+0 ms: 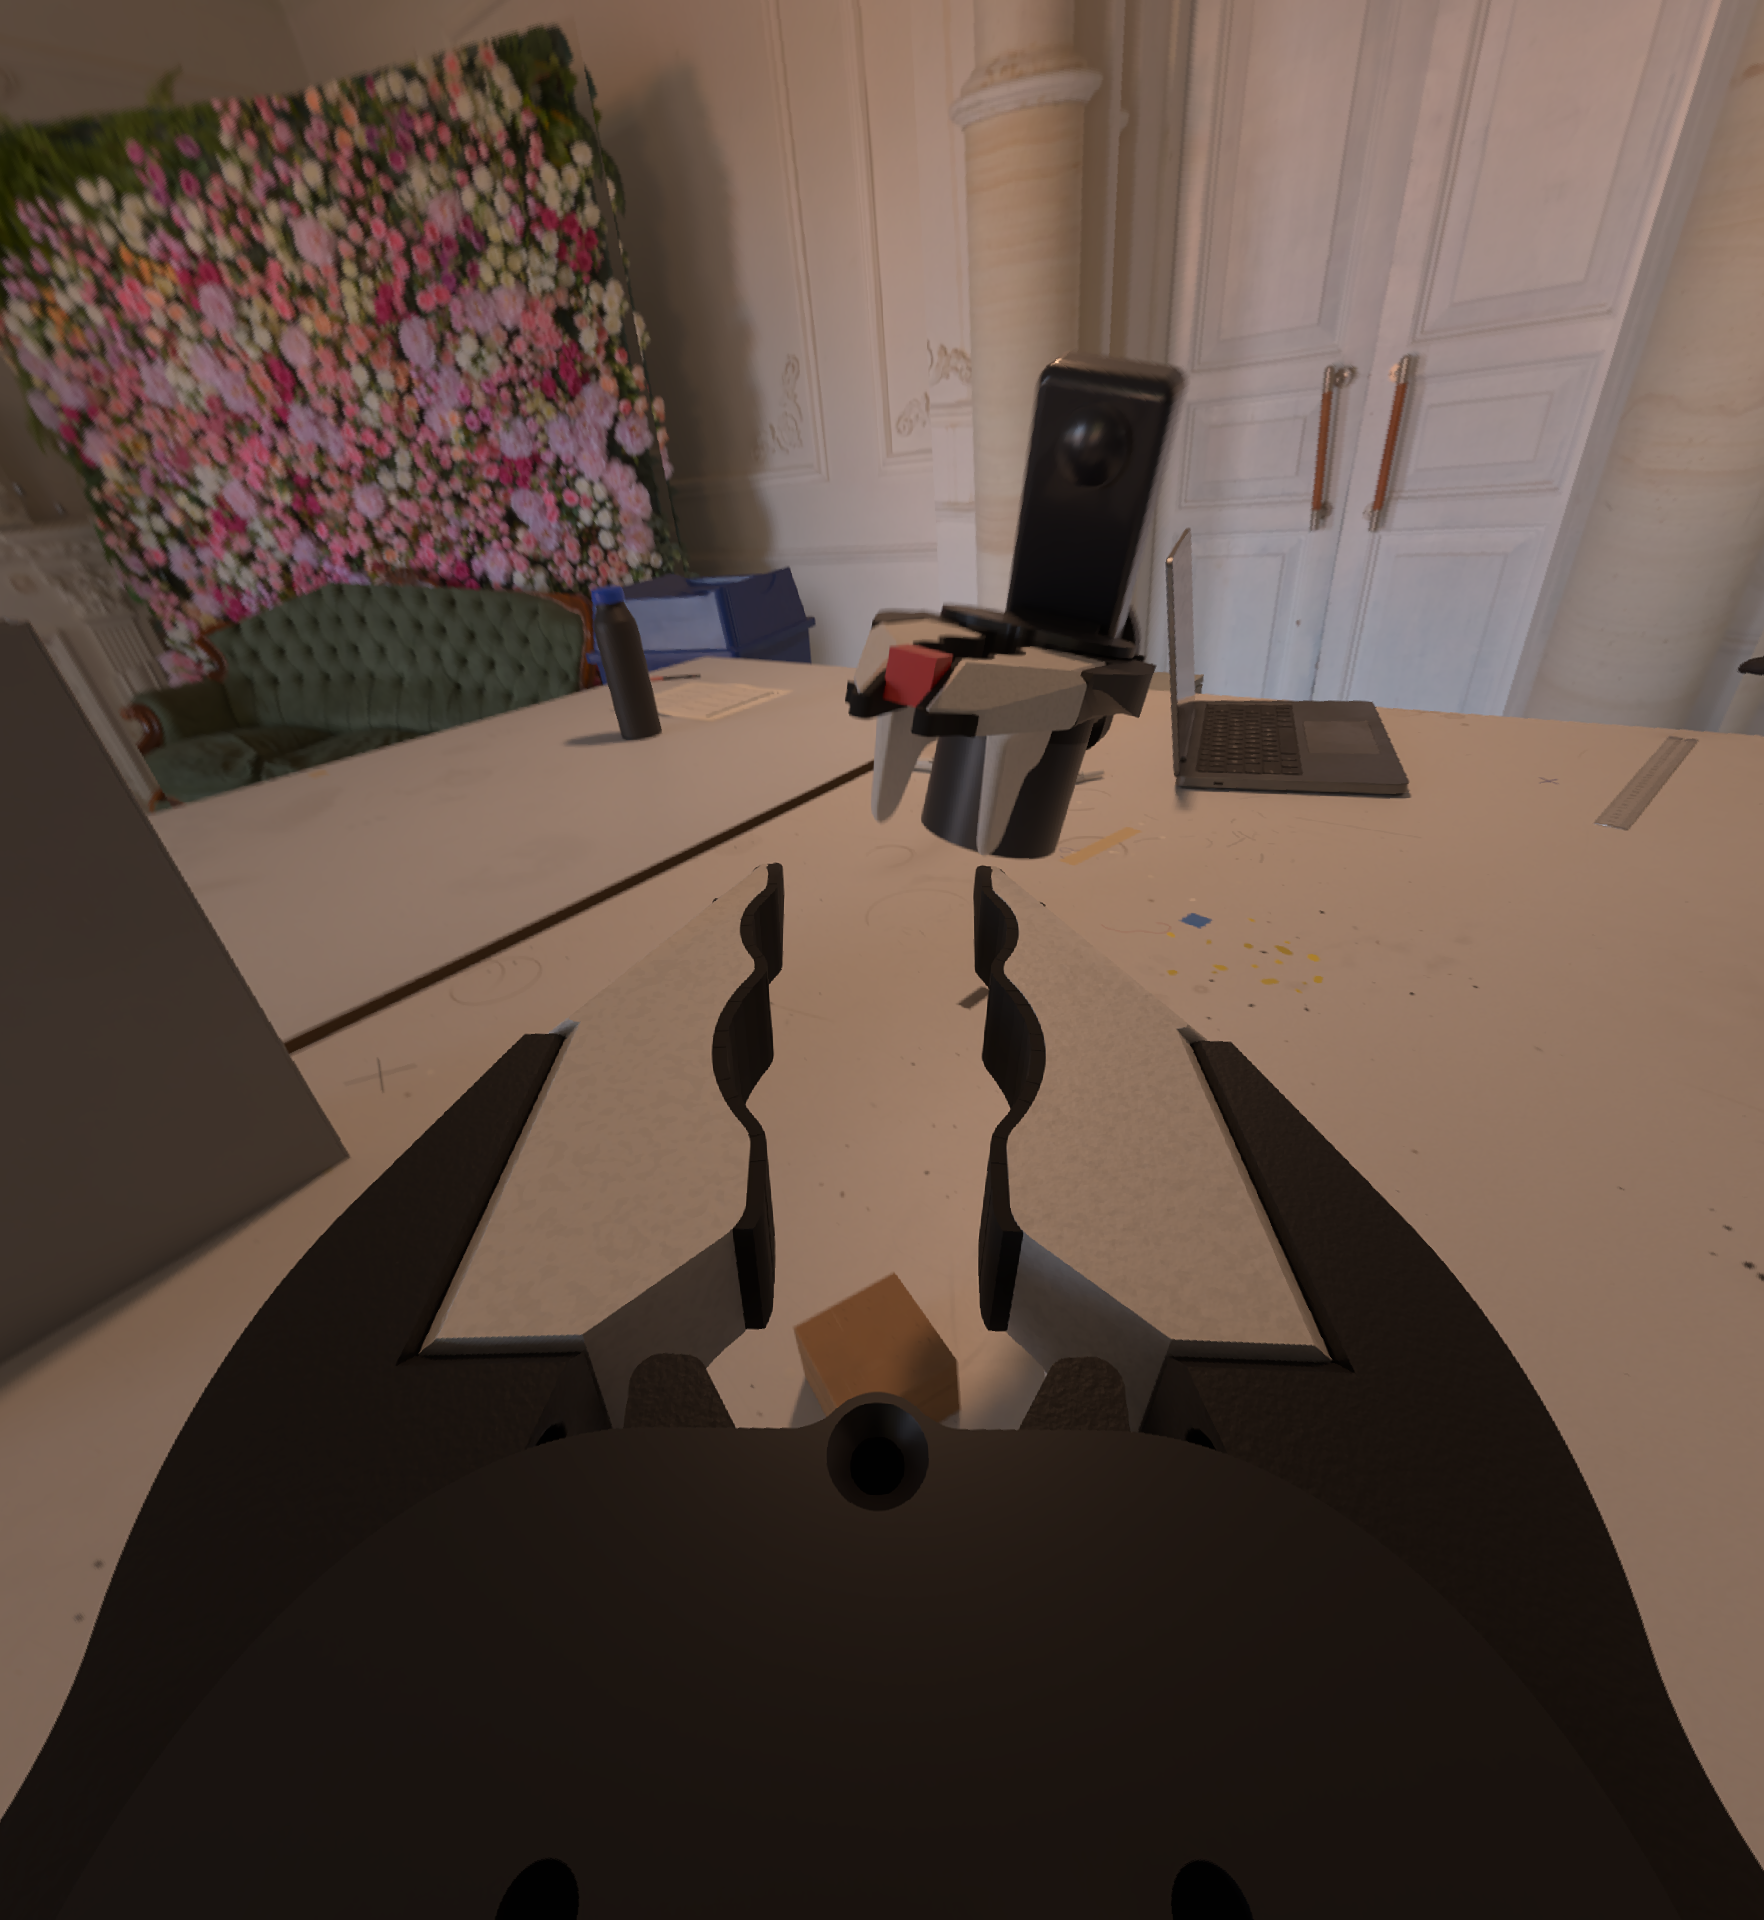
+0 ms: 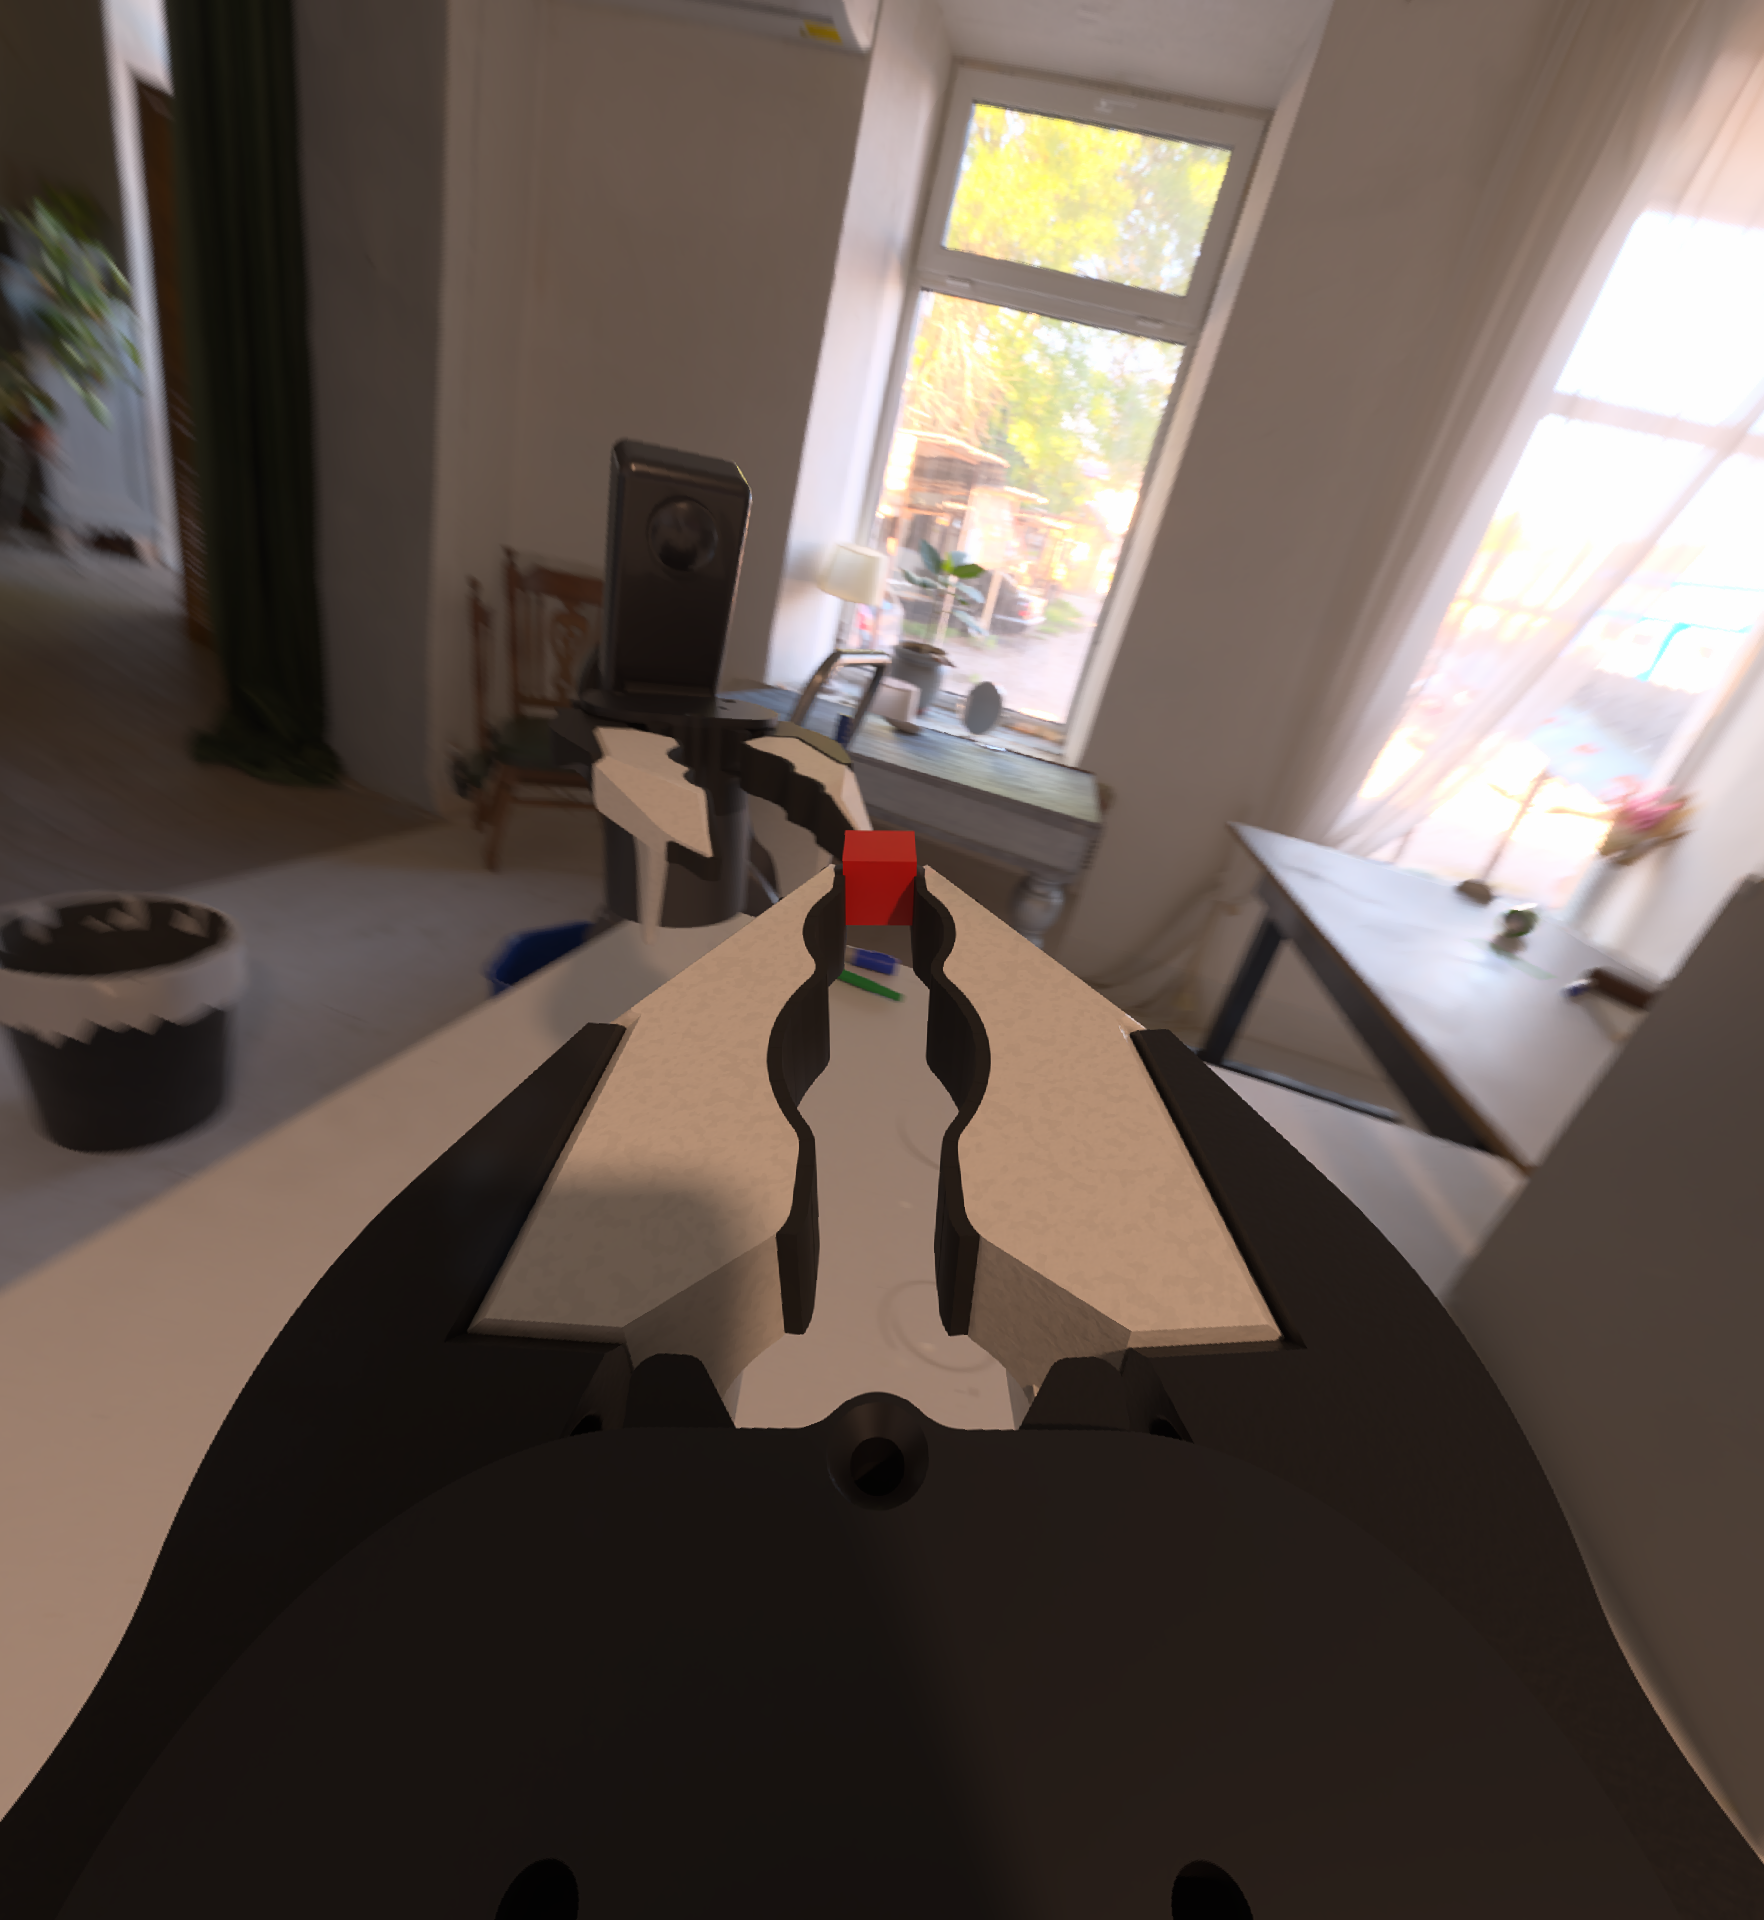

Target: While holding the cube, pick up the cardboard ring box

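Observation:
The brown cardboard ring box (image 1: 873, 1351) sits on the white table (image 1: 1377, 1039), low in the left wrist view, under the roots of my left fingers. My left gripper (image 1: 878, 883) is open and empty, above and reaching past the box. It also shows far off in the right wrist view (image 2: 743, 810), open. My right gripper (image 2: 880, 883) is shut on a small red cube (image 2: 878, 878) at its fingertips. In the left wrist view the right gripper (image 1: 893, 696) hovers above the table ahead, facing me, with the cube (image 1: 914, 673) between its fingers.
A grey panel (image 1: 78, 987) stands close on the left of the table. An open laptop (image 1: 1283, 738), a black bottle (image 1: 629, 675) and a ruler (image 1: 1647, 779) lie farther back. Green and blue pens (image 2: 867, 982) lie on the table. A black bin (image 2: 109, 1018) stands on the floor.

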Available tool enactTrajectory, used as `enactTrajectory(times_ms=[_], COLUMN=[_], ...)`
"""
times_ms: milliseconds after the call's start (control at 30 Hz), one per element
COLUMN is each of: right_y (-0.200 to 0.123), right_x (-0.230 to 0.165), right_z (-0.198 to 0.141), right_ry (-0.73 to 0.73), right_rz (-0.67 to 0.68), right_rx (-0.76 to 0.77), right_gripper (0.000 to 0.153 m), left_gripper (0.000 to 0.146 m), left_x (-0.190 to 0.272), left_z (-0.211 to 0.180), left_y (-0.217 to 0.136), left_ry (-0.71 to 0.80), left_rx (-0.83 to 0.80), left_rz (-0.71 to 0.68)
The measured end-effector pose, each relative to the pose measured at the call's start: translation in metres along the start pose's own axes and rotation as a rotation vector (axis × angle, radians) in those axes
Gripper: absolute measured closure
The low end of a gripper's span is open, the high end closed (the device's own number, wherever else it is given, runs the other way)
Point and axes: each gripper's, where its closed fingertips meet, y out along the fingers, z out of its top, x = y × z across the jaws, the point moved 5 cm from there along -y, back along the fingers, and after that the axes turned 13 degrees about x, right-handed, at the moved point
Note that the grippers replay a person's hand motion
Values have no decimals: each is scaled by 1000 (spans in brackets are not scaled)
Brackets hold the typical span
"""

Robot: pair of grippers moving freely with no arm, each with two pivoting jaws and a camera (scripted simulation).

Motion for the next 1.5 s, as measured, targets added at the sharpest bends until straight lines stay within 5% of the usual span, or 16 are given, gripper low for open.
enactTrajectory(times_ms=[233, 433, 633, 933, 1067, 1500], right_y=[-1, -9, -14, -24, -30, -33], right_x=[-5, -6, -6, -8, -7, -4], right_z=[7, 21, 29, 43, 48, 47], right_ry=[-320, -388, -438, -475, -474, -471], right_rz=[-92, -132, -158, -186, -195, -200], right_rx=[-58, -50, -56, -43, -26, -43], right_gripper=[141, 141, 141, 141, 141, 141], left_gripper=[98, 88, 82, 70, 87, 87], left_x=[16, 26, 25, 9, 11, 9], left_z=[-62, -156, -202, -239, -241, -246], left_y=[-9, -19, -6, 16, 22, 26], left_ry=[-88, -64, -180, -148, -133, -172], left_rx=[-232, -566, -709, -879, -891, -968], left_rz=[85, 325, 421, 592, 572, 508])
